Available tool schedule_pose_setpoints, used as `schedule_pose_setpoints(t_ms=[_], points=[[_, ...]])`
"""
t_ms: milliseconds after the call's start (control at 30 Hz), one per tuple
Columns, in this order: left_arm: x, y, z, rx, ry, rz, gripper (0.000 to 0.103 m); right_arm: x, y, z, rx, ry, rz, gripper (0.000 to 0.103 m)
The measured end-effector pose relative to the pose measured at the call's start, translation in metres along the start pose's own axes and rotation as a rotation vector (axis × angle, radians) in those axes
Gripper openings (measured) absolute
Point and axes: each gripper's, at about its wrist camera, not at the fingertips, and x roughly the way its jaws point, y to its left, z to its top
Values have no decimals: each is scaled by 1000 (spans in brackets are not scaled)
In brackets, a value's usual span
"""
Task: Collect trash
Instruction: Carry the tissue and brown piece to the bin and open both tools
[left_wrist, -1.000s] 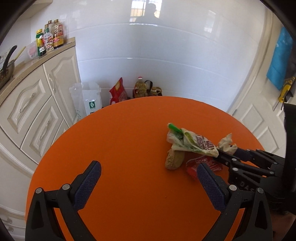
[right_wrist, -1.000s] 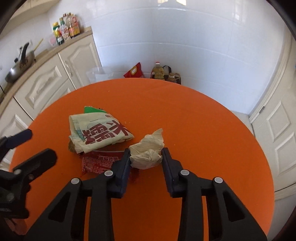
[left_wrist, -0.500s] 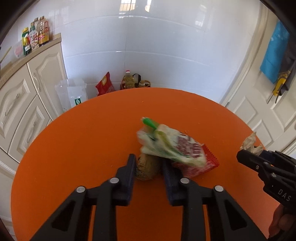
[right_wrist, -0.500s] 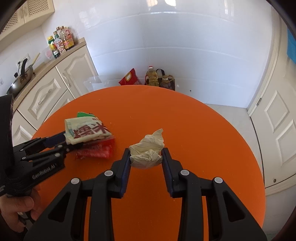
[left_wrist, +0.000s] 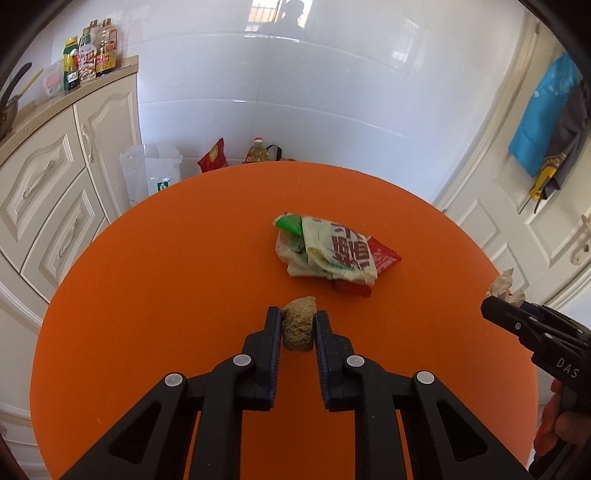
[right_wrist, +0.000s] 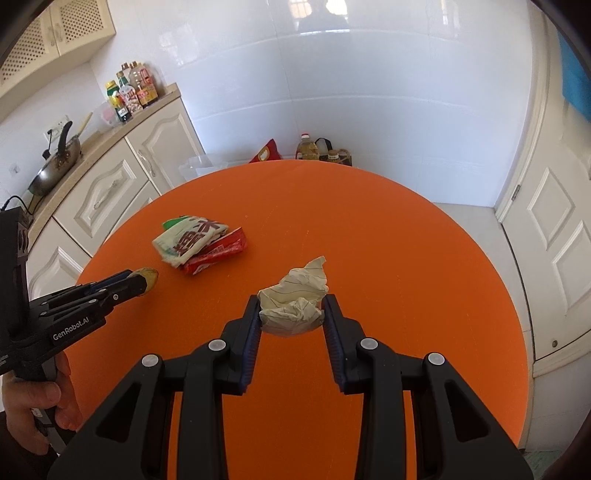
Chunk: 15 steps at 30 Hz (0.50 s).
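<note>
Counted on one round orange table (left_wrist: 155, 295) are two wrappers, one pale green-and-white wrapper (left_wrist: 328, 251) and one red wrapper (left_wrist: 384, 256), one brown lump (left_wrist: 298, 325), one crumpled paper ball (right_wrist: 295, 301) and two grippers.

"GenRobot.AI" in white on black left gripper (right_wrist: 146, 280) body; "DAS" on black right gripper (left_wrist: 495, 308) body.

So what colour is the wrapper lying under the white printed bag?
Red wrapper, showing best in the right wrist view, beneath the white printed bag.
</note>
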Motion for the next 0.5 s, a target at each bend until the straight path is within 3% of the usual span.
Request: schedule_pose_setpoints(t_ms=[133, 267, 300, 500], points=[[-7, -1, -1, 13, -25, -10, 13, -22, 2, -13, -3, -18, 4, 33], [-39, -15, -26, 46, -66, -33, 13, -46, 1, -23, 2, -46, -2, 33], [-57, -20, -45, 54, -77, -42, 13, -52, 1, -25, 4, -54, -4, 33], [-97, -44, -64, 130, -159, -97, 13, -98, -11, -40, 27, -123, -21, 33]])
